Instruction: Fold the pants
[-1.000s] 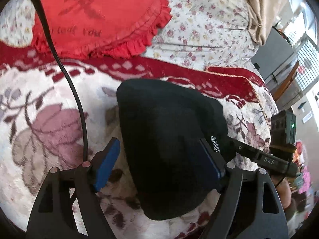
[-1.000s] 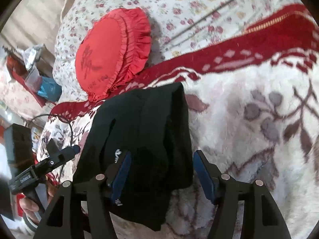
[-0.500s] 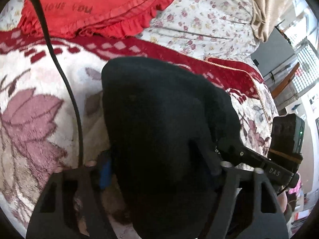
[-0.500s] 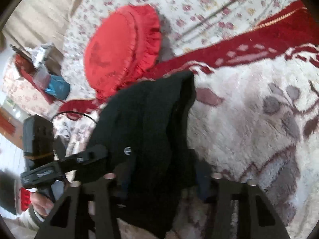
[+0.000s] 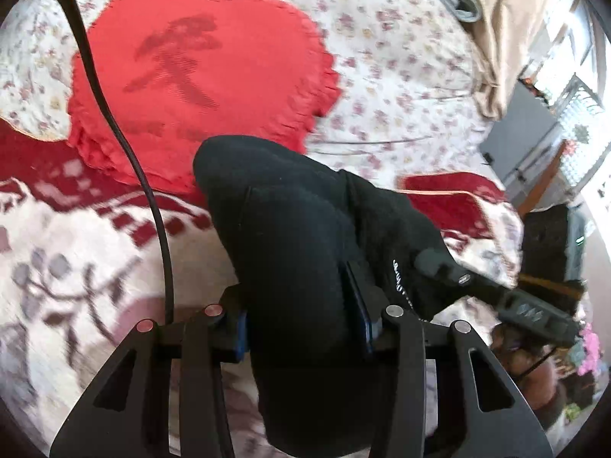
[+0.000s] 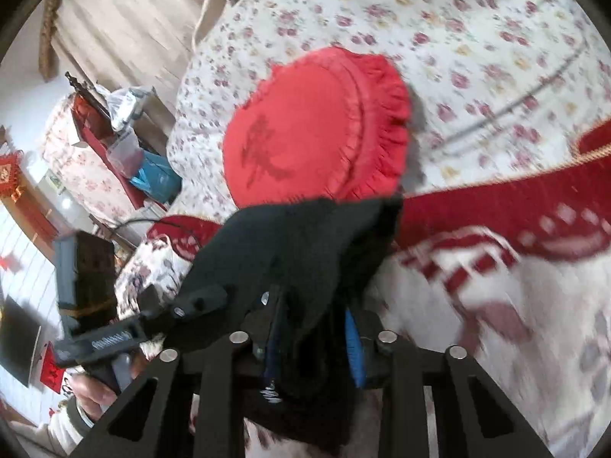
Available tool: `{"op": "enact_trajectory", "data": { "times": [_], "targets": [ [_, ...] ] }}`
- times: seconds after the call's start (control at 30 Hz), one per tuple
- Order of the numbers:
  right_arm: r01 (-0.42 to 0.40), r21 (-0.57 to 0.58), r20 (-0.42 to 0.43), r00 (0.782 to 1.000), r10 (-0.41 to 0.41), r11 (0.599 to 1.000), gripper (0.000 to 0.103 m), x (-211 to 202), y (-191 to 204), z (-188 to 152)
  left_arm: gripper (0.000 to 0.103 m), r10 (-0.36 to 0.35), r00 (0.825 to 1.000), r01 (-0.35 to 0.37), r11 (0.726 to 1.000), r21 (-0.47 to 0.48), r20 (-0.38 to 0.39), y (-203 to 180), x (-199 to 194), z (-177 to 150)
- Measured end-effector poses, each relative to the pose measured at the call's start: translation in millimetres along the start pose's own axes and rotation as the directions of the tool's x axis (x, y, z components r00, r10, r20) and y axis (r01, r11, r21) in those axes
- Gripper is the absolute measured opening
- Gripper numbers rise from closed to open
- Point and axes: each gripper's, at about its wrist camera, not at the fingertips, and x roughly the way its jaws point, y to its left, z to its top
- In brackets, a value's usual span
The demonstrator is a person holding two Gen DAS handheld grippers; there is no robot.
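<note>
The black pants (image 5: 290,229) are bunched into a folded bundle and held up above the patterned blanket. My left gripper (image 5: 301,324) is shut on one end of the bundle. My right gripper (image 6: 313,339) is shut on the other end of the pants (image 6: 298,244), and its body shows at the right of the left wrist view (image 5: 477,290). The left gripper's body shows at the left of the right wrist view (image 6: 152,324). The cloth hides most of both grippers' blue pads.
A red round frilled cushion (image 5: 198,87) lies just behind the pants on a floral quilt (image 5: 401,76); it also shows in the right wrist view (image 6: 317,126). A white and red flower-patterned blanket (image 5: 76,267) lies below. A black cable (image 5: 126,145) crosses the left.
Both grippers have closed on the ends of the pants and lifted the bundle off the blanket, toward the red cushion.
</note>
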Motion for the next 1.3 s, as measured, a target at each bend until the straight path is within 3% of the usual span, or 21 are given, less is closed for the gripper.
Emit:
{"op": "enact_trajectory", "data": {
  "times": [0.17,0.27,0.37,0.53,0.67,1.03,1.3],
  "targets": [
    [0.09,-0.021,-0.095,0.991,-0.092,0.996,0.027,50.5,-4.6,2.9,0.043,0.103,0.99,-0.109,0.992,-0.057,-0.101,45.0,40.3,-8.1],
    [0.149,-0.067,-0.143,0.977,-0.157,0.987,0.027,62.7,-3.3,-4.7,0.059,0.08,0.993,-0.09,0.987,-0.131,-0.082,66.2,36.6,-15.0],
    [0.236,-0.112,-0.159,0.955,-0.252,0.965,0.027,59.2,-2.4,-9.0,0.061,0.099,0.992,-0.107,0.988,-0.11,-0.074,67.4,27.7,-15.4],
    [0.226,-0.118,-0.095,0.967,-0.237,0.967,0.033,33.7,12.8,-2.0,0.061,0.172,0.985,-0.173,0.984,-0.032,-0.034,49.9,8.6,-15.1],
    [0.178,-0.164,-0.104,0.975,-0.197,0.97,0.036,35.4,34.0,-2.1,0.063,0.21,0.978,-0.21,0.978,0.016,0.009,31.3,-0.2,-16.8],
    [0.228,-0.241,-0.211,0.936,-0.28,0.944,0.036,89.1,42.6,-37.5,0.067,0.291,0.957,-0.291,0.955,0.053,0.012,21.1,11.5,-40.4],
    [0.245,-0.241,-0.167,0.943,-0.289,0.939,0.039,72.0,53.9,-32.6,0.067,0.316,0.948,-0.318,0.947,0.05,0.049,13.3,1.5,-41.5]
  ]
}}
